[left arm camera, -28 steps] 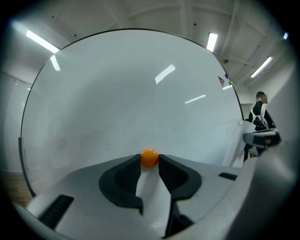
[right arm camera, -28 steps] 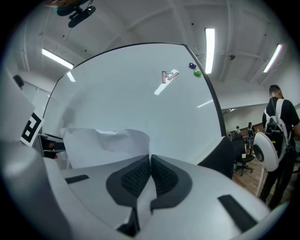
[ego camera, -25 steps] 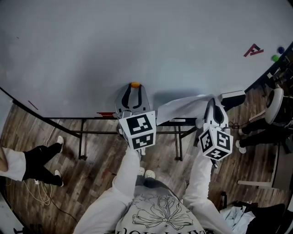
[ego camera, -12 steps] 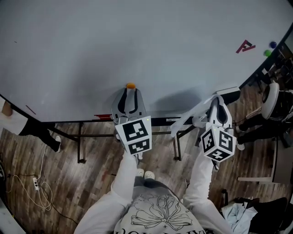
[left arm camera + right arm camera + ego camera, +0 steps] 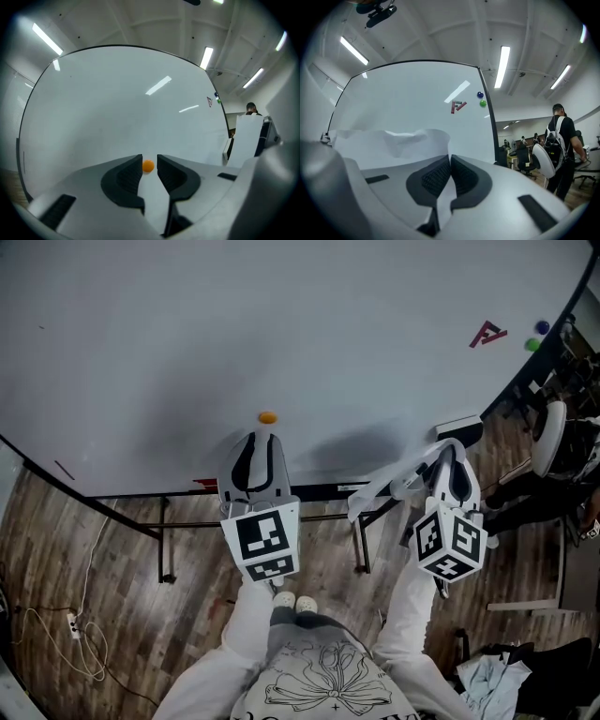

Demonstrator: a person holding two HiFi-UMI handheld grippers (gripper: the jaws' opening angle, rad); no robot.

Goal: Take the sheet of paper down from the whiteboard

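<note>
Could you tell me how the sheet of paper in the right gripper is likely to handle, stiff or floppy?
Probably floppy: the sheet of paper buckles and curls beyond the right gripper. Likely very light too, since a single pinch at one edge carries it.

The left hand-held gripper (image 5: 263,439) backs nearer, off the orange magnet (image 5: 268,417), its empty jaws just narrowing. The sheet of paper (image 5: 384,486), wider before, bunches at the right hand-held gripper (image 5: 448,452).

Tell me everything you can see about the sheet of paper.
The sheet of paper is plain white, thin and blank on the side shown. It is bent and rumpled, not flat. The right gripper is shut on one edge and holds it up in front of the whiteboard. It appears free of the board.
</note>
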